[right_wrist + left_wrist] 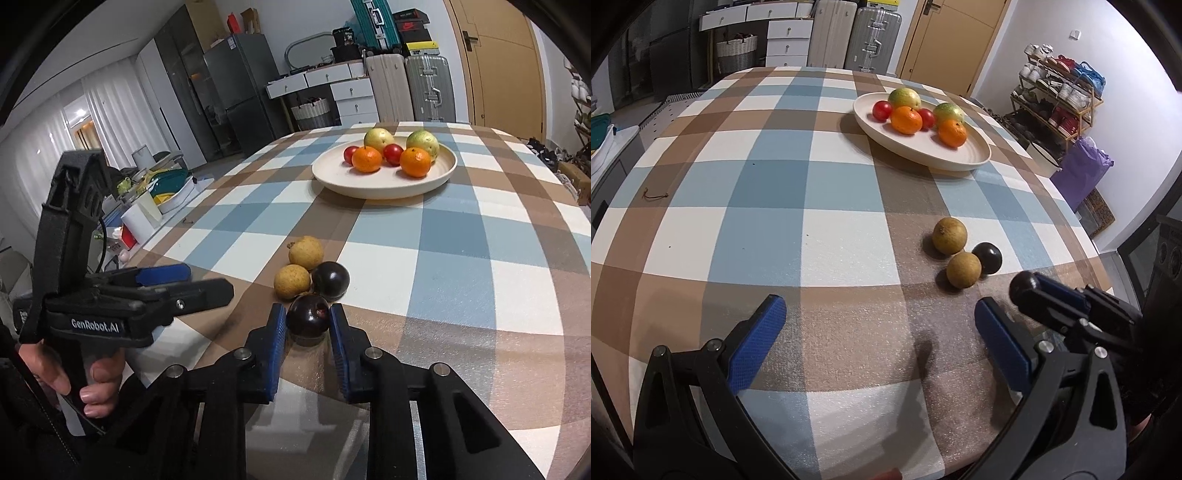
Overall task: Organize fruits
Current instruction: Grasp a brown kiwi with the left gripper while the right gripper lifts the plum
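From the left wrist, the left tongs [879,332] hang released above the checked surface [775,206], near two tan fruits [949,235] and a dark plum [987,257].

From the right wrist, the right tongs [307,319] are clenched on a second plum [307,319]; the plate [332,179] of fruit sits well beyond.

On the far side of the checked counter [461,236], one cream oval plate [332,181] carries six fruits: two orange mandarins [366,159], two small red round fruits [393,153] and two yellow-green round fruits [378,138]. Nearer lie two tan-skinned round fruits [306,253] and two dark purple round fruits [330,280].
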